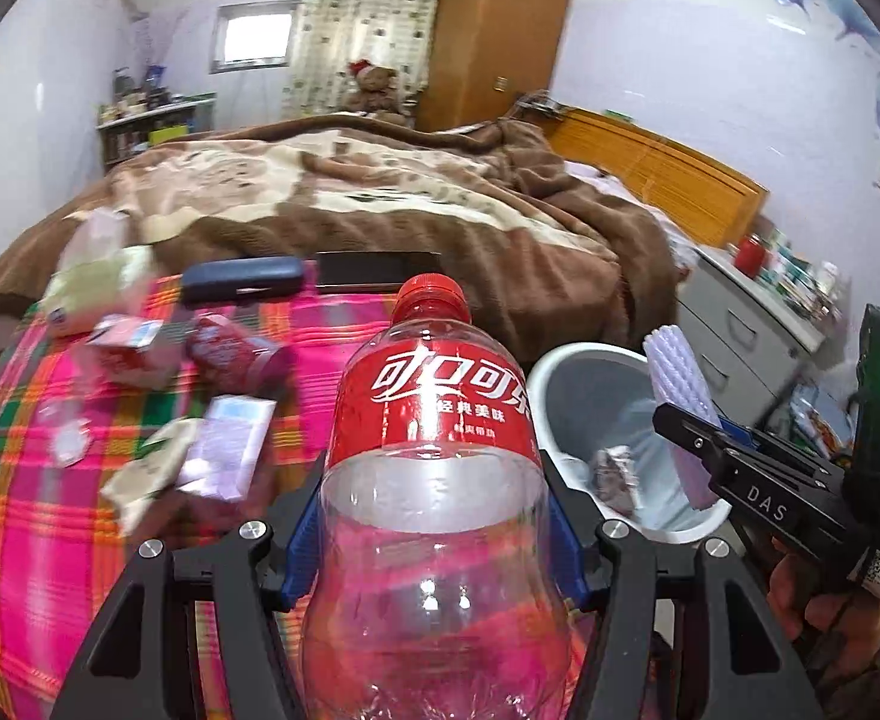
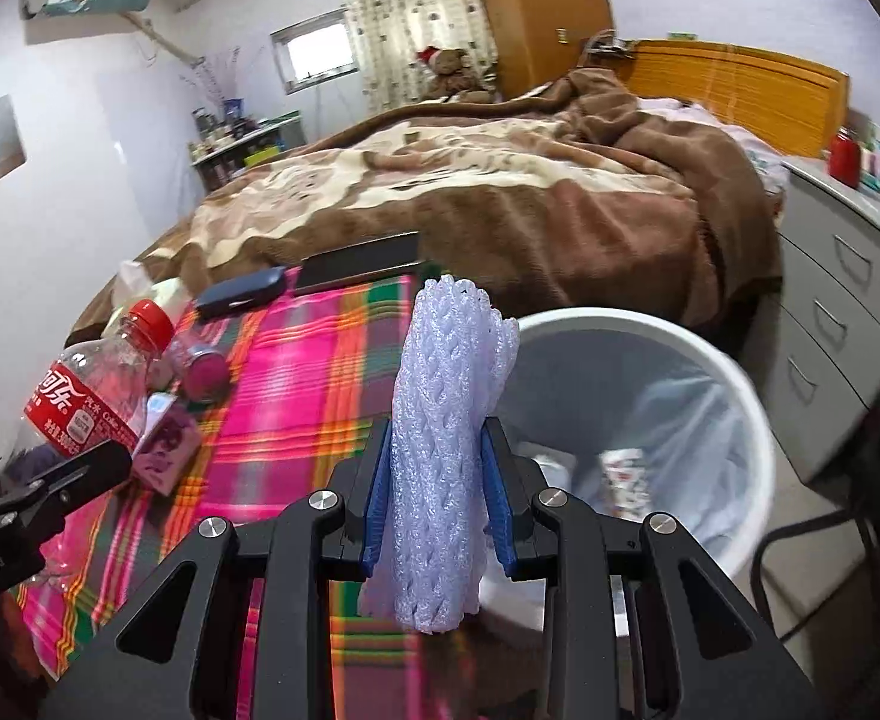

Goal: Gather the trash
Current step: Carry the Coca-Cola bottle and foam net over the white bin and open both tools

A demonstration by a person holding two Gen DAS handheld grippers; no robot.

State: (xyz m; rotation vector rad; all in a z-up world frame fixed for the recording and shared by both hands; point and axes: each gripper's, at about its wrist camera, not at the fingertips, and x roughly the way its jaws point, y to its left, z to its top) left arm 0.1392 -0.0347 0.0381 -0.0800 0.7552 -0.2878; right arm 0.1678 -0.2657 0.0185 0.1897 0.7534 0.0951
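1. Your left gripper [image 1: 434,516] is clamped around the belly of an empty cola bottle [image 1: 434,420], which fills the lower centre of the left wrist view, cap up, lifted above the plaid cloth [image 1: 332,324].
2. Your right gripper [image 2: 437,492] pinches a roll of white foam netting [image 2: 446,438] at its middle; it stands upright in the centre of the right wrist view, just left of the white bin [image 2: 734,384].
3. Expect the bottle to be very light, thin-walled and slick; it will likely dent under pressure, so the wide belly below the label looks the safest hold.
4. The foam netting will probably squash and spring back; it weighs almost nothing and may cling to the blue pads [image 2: 377,480] on release.
5. More trash lies at the left of the left wrist view: small cartons [image 1: 128,348], a crumpled red wrapper [image 1: 230,348], a pale packet [image 1: 227,450]. Blur hides what they are exactly.
6. The bin's lined interior holds some scraps, but its bottom and near side are hidden by your grippers.
7. The bottle's base is cut off by the frame.
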